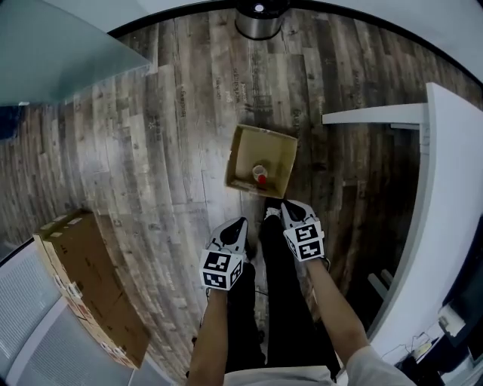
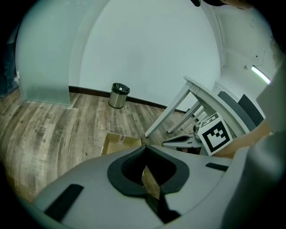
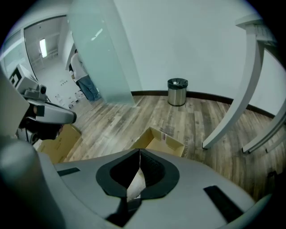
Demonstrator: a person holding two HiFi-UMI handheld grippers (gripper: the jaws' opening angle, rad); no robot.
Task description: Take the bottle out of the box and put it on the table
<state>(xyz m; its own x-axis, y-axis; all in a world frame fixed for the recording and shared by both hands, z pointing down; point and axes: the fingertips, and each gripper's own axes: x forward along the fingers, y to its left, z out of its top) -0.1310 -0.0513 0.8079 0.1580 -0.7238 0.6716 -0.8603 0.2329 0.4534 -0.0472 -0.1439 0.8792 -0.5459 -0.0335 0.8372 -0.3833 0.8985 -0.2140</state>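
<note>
An open cardboard box sits on the wooden floor ahead of me. Inside it stands a small bottle with a red cap. The box also shows beyond the jaws in the left gripper view and in the right gripper view; the bottle is hidden in both. My left gripper hangs short of the box's near edge, its jaws meeting at the tip with nothing between them. My right gripper is just right of that edge, jaws shut and empty.
A white table runs along the right, its slanted legs near the box. A metal bin stands by the far wall. Stacked cardboard boxes lie at the left. A frosted glass partition stands at the far left.
</note>
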